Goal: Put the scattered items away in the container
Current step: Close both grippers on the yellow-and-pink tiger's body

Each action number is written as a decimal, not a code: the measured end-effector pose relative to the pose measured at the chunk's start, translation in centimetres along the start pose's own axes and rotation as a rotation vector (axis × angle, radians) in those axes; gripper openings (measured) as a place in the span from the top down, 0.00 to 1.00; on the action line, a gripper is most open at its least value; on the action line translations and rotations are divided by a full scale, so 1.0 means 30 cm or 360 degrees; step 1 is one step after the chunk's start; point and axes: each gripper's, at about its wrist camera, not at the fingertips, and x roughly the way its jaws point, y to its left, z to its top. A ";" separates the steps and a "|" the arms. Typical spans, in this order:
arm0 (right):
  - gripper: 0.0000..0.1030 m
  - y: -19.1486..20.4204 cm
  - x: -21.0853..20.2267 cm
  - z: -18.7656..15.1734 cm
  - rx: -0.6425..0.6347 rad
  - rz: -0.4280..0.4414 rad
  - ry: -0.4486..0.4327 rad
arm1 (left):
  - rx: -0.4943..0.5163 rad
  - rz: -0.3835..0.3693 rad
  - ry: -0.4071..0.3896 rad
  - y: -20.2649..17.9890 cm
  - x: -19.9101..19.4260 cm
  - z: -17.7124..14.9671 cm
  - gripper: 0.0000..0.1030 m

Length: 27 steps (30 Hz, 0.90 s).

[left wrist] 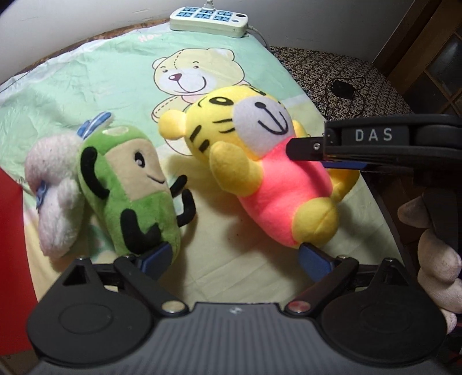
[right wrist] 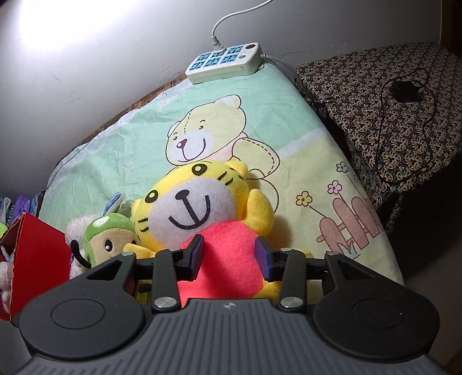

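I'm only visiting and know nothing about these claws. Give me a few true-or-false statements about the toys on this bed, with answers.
1. The yellow tiger plush wears a pink body. True.
2. The right gripper has its jaws on either side of the tiger's pink belly. True.
3. The green plush lies apart from every other toy. False: it touches a white plush.
4. The power strip sits between the two plush toys. False: it lies at the far edge, by the wall.
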 end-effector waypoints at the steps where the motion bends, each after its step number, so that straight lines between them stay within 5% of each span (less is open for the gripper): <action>1: 0.55 -0.004 0.008 0.005 0.0007 0.0011 0.0006 | 0.0013 0.0002 0.0007 -0.006 0.006 0.004 0.06; 14: 0.31 -0.058 0.069 0.030 0.0064 0.0067 0.0041 | 0.0062 -0.0044 0.0085 -0.015 0.078 0.032 0.04; 21: 0.38 -0.036 0.075 0.016 0.0011 0.0149 0.0087 | 0.0119 -0.0026 0.0074 -0.032 0.095 0.029 0.09; 24: 0.44 -0.018 0.061 0.006 -0.0021 0.0163 0.0109 | 0.0176 -0.0011 0.0071 -0.051 0.098 0.021 0.17; 27: 0.50 0.005 0.035 -0.010 -0.0050 0.0176 0.0133 | 0.0199 -0.0088 0.0109 -0.052 0.090 0.011 0.39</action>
